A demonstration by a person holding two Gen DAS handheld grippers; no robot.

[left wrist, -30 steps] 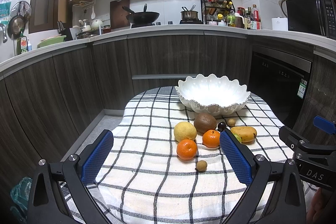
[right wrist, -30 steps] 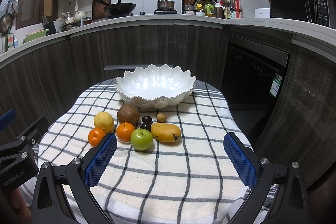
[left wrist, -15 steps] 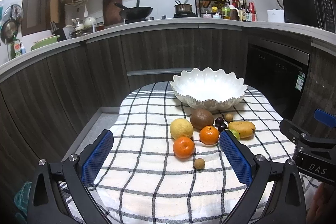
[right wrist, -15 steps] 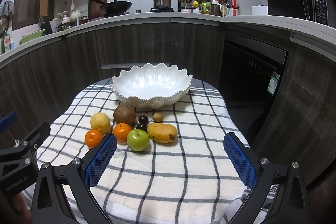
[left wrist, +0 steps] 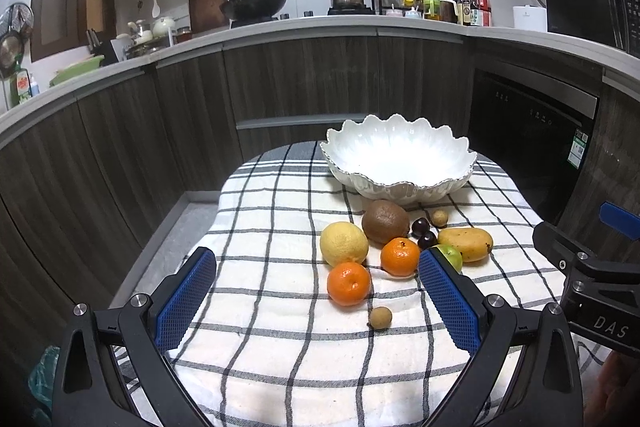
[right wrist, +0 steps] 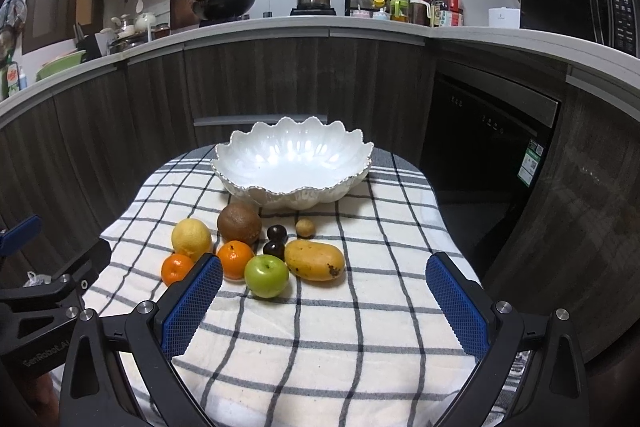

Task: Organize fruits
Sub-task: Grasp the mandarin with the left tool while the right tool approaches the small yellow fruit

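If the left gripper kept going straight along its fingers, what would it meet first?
Probably the nearer orange, which sits almost midway ahead of the open left gripper. The small brown fruit lies nearer but right of centre; depth is hard to judge, and the gripper might pass above both.

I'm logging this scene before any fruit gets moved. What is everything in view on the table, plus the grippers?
bowl: 1, white, scalloped, far end of cloth, empty
checked cloth: 1, white with dark lines, covers table
oranges: 2, orange, near left of cluster
lemon: 1, yellow, left
brown round fruit: 1, before bowl
dark small fruits: 2, centre
tan small fruits: 2, one by bowl, one nearest
green apple: 1, front
mango: 1, yellow, right
left gripper: open, empty
right gripper: open, empty
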